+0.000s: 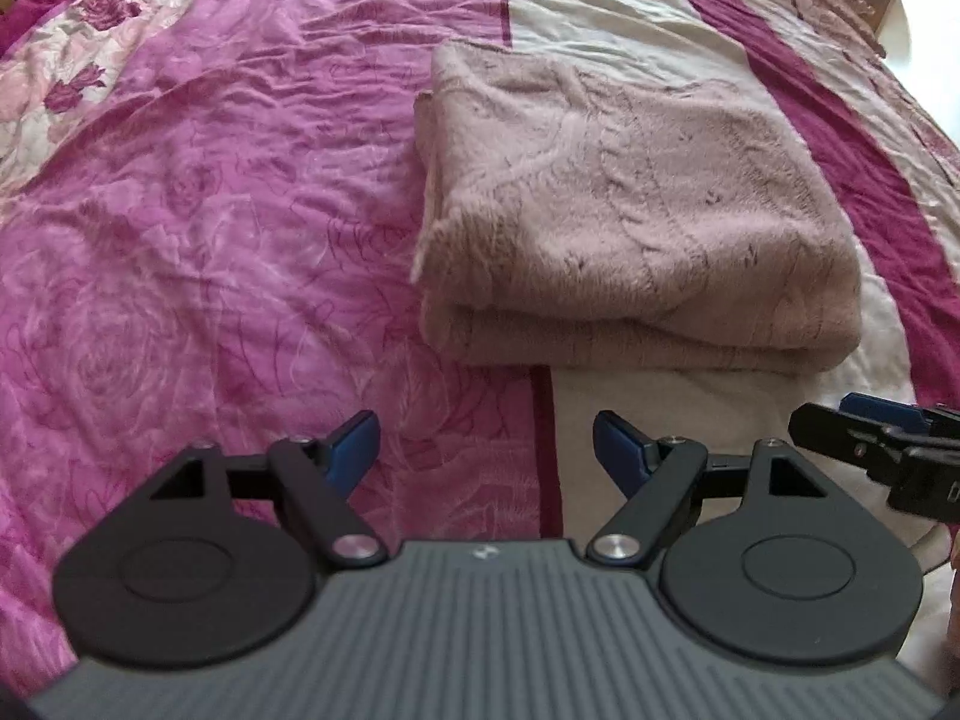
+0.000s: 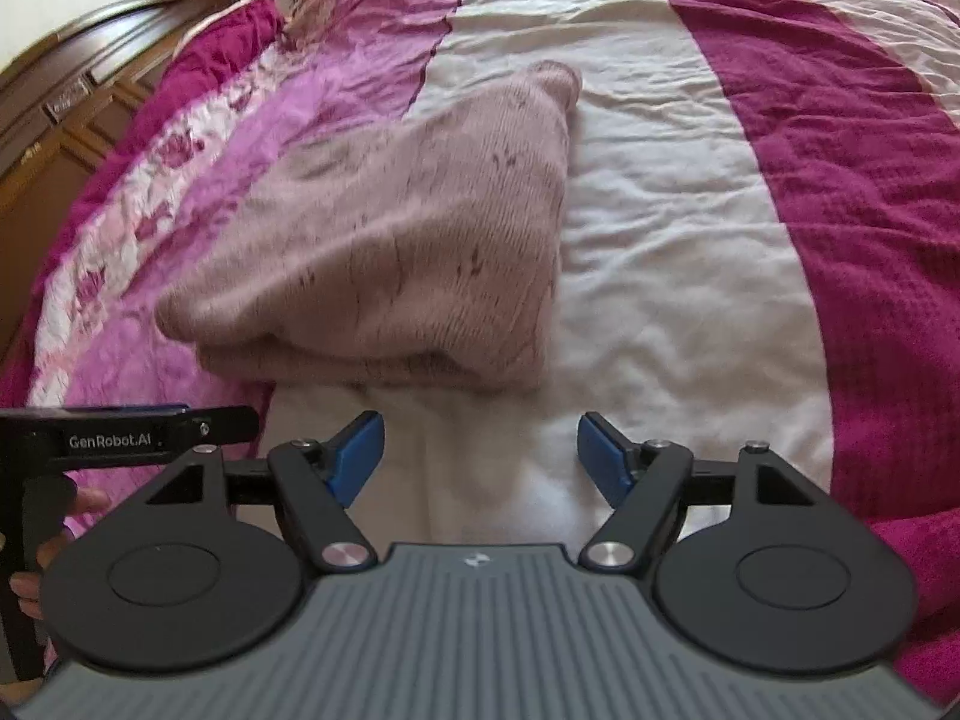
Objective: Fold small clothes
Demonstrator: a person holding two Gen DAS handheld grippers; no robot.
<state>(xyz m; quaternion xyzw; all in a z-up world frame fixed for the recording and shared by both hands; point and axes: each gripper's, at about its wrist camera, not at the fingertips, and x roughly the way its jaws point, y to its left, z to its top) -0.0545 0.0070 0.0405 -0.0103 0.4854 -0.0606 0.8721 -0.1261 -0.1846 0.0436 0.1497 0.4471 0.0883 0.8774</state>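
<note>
While both tools hang above the bed, the folded pink garment [image 1: 636,210] lies flat on the bedspread [image 1: 210,210], in the upper right of centre of the left wrist view, straddling the seam where the magenta rose-printed panel meets a cream stripe. Its layers are stacked, with thick rounded edges facing the camera and along its left side. The left gripper [image 1: 486,450] fills the bottom of that view; its blue fingertips [image 1: 354,447] stand wide apart, nothing is between them, and they sit short of the garment's near edge, apart from it. At the right edge of the same view the right gripper [image 1: 882,438] pokes in from the side, black with a bit of blue pad showing. In the right wrist view the garment [image 2: 408,240] lies in the centre left of the frame, slightly blurred, and tapers toward a far corner in the upper middle. The right gripper [image 2: 480,456] stands likewise spread wide and empty over cream fabric, just short of the garment's near fold. The left tool enters at the lower left of this frame, and the hand [image 2: 36,546] holding its grip shows there. A dark wooden headboard [image 2: 78,84] occupies the upper left corner.
</note>
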